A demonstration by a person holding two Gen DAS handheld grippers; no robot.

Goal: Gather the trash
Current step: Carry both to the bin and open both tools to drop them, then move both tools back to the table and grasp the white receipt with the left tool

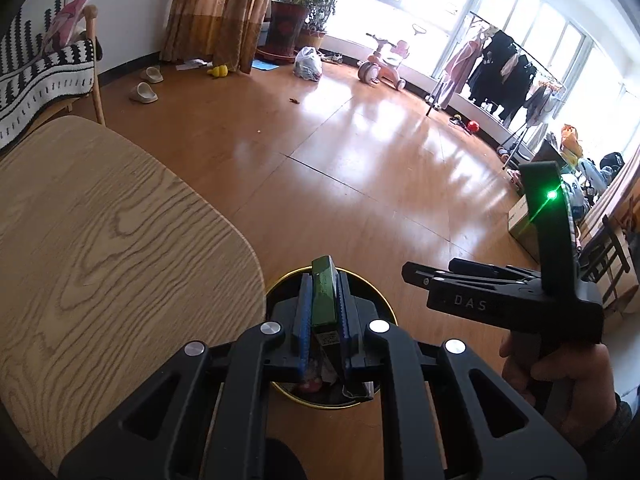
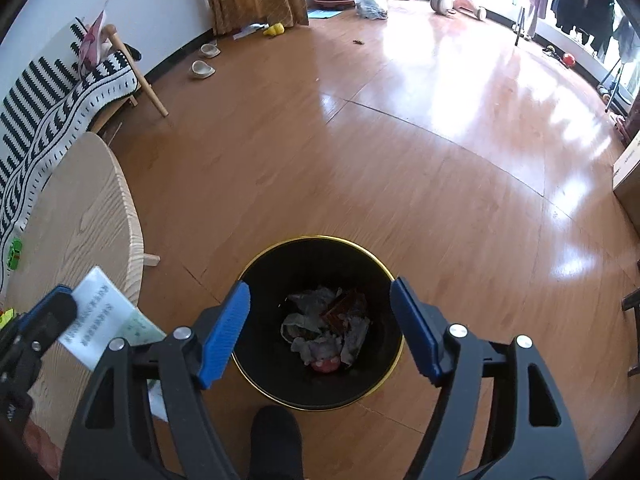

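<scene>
My left gripper (image 1: 323, 280) is shut on a flat green and white packet (image 1: 322, 296) and holds it over the black bin with a gold rim (image 1: 384, 304). In the right wrist view the same packet (image 2: 108, 320) shows white and pale green in the left gripper (image 2: 60, 312) at the far left, by the table edge. My right gripper (image 2: 320, 300) is open and empty above the bin (image 2: 256, 264), which holds crumpled wrappers (image 2: 324, 324). The right gripper also shows in the left wrist view (image 1: 416, 274), to the right of the bin.
A light wooden table (image 1: 100, 240) stands left of the bin; a small green toy car (image 2: 15, 254) sits on it. A striped bench (image 2: 52, 92), slippers (image 2: 202, 68), a plastic bag (image 2: 370, 2), a tricycle (image 1: 384, 62) and a clothes rack (image 1: 504, 64) lie farther off. My foot (image 2: 276, 440) is just before the bin.
</scene>
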